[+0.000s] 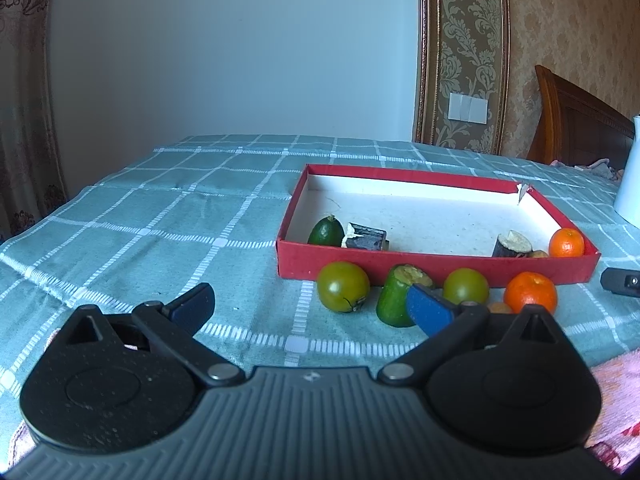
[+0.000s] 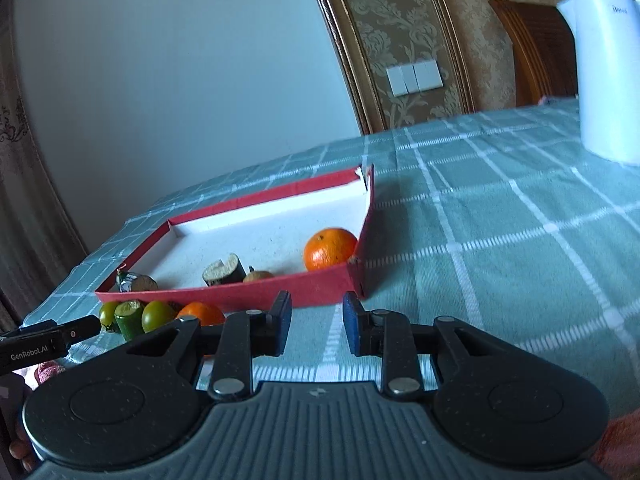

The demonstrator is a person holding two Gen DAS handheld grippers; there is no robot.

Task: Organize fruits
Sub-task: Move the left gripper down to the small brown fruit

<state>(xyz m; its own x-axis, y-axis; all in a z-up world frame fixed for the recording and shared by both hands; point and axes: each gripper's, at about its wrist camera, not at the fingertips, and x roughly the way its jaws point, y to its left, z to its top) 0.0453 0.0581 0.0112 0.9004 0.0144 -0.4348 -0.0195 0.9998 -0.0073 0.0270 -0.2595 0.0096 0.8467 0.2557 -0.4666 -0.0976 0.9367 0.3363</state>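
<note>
A red box (image 1: pixel 440 270) with a white floor lies on the checked cloth. Inside it are a dark green fruit (image 1: pixel 326 232), two dark cut pieces (image 1: pixel 366 237) (image 1: pixel 513 245) and an orange (image 1: pixel 566 243). In front of the box lie two green tomatoes (image 1: pixel 343 286) (image 1: pixel 466 286), a green cut piece (image 1: pixel 400 300) and another orange (image 1: pixel 530 292). My left gripper (image 1: pixel 310 306) is open and empty, just short of this row. My right gripper (image 2: pixel 317 322) is open and empty, near the box's right corner (image 2: pixel 356 276); the orange inside the box (image 2: pixel 330 249) lies just beyond.
A white kettle (image 2: pixel 608 72) stands at the back right of the table. A wooden headboard (image 1: pixel 580 128) rises behind it. A pink towel (image 1: pixel 618 392) lies at the near right edge. The left gripper's body (image 2: pixel 44 340) shows at the left of the right wrist view.
</note>
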